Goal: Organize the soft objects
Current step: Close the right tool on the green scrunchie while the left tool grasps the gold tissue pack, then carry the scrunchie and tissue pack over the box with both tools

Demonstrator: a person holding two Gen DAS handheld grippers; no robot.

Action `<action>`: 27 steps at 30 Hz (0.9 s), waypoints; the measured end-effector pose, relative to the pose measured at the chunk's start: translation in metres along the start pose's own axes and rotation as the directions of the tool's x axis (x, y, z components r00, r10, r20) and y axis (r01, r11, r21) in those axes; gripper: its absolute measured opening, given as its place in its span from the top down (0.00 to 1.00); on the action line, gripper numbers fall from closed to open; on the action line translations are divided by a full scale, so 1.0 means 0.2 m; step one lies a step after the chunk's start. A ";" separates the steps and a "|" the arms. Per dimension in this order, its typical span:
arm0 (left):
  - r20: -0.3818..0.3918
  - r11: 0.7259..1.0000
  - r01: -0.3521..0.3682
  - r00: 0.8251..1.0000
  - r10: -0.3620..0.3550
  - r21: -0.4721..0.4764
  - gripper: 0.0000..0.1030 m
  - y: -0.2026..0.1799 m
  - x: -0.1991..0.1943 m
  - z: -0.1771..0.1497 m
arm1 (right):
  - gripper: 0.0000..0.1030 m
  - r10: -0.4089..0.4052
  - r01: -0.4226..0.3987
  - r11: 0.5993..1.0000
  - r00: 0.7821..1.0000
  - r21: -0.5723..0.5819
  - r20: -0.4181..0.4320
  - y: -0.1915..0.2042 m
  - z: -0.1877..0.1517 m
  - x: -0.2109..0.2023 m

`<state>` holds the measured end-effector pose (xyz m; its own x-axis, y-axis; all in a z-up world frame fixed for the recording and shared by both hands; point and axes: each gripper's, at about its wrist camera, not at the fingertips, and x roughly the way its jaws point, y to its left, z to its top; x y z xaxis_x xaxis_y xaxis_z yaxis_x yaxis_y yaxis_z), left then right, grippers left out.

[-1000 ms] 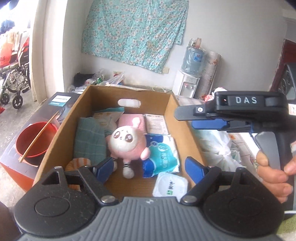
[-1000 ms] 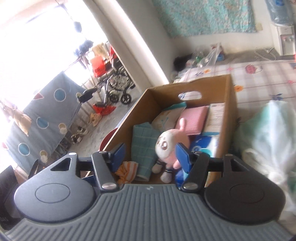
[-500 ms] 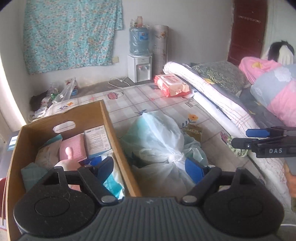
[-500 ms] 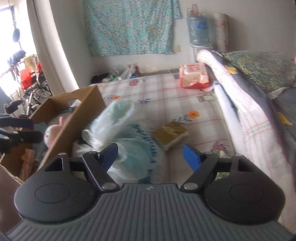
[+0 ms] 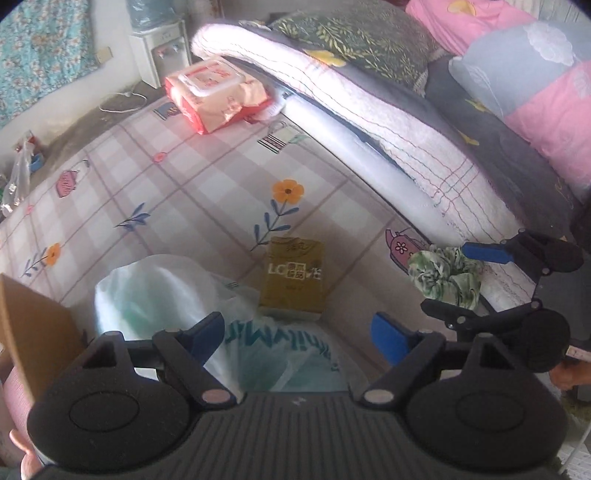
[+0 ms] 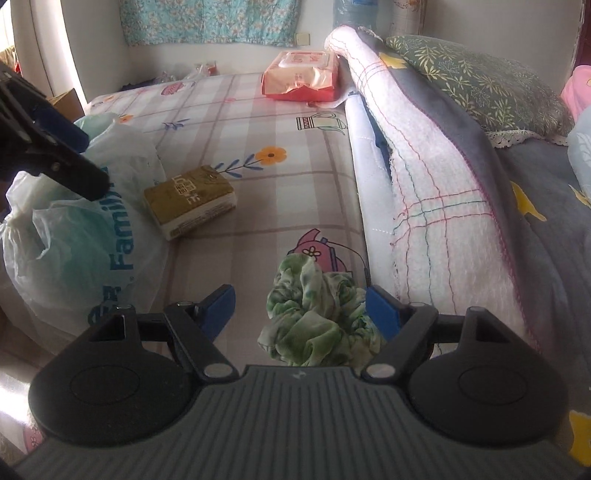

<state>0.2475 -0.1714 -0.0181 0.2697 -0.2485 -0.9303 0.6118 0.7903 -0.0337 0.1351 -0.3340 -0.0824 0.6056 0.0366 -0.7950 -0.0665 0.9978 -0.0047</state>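
Right gripper, jaws spread, straddles the green scrunchie for pickup; left gripper, likewise spread, hangs over the plastic bag.

A bed covered in a checked, flower-printed sheet fills a daylit room, with a floral curtain on the pale back wall and a white water dispenser beneath.

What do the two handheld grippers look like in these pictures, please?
Both match: the left gripper and right gripper have black linkage arms on round black pivot housings, silver pins, blue finger pads and a ribbed grey body. No cables or sleeves show.
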 end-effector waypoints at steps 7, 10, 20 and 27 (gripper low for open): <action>-0.149 0.999 0.022 0.988 -0.028 -0.039 0.15 0.02 0.38 0.17 | 0.26 0.015 -0.014 0.999 1.000 0.042 -0.018 -0.05 -0.01 0.08; -0.179 0.999 0.011 0.984 -0.020 -0.052 0.20 0.04 0.46 0.21 | 0.30 0.011 -0.010 0.998 1.000 0.060 -0.012 -0.06 -0.01 0.09; -0.169 0.997 0.006 0.985 -0.018 -0.076 0.48 0.05 0.49 0.20 | 0.73 -0.049 0.048 0.997 0.999 0.063 0.014 -0.07 -0.03 0.06; -0.066 0.992 0.041 0.997 -0.048 -0.116 0.48 0.02 0.27 0.18 | 0.81 -0.066 0.062 0.997 0.996 0.055 0.063 -0.01 -0.03 -0.07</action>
<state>0.2914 -0.2010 -0.0559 0.1898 -0.2488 -0.9498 0.5316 0.8393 -0.1136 0.1228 -0.3368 -0.0750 0.6573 -0.0258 -0.7532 0.0150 0.9997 -0.0211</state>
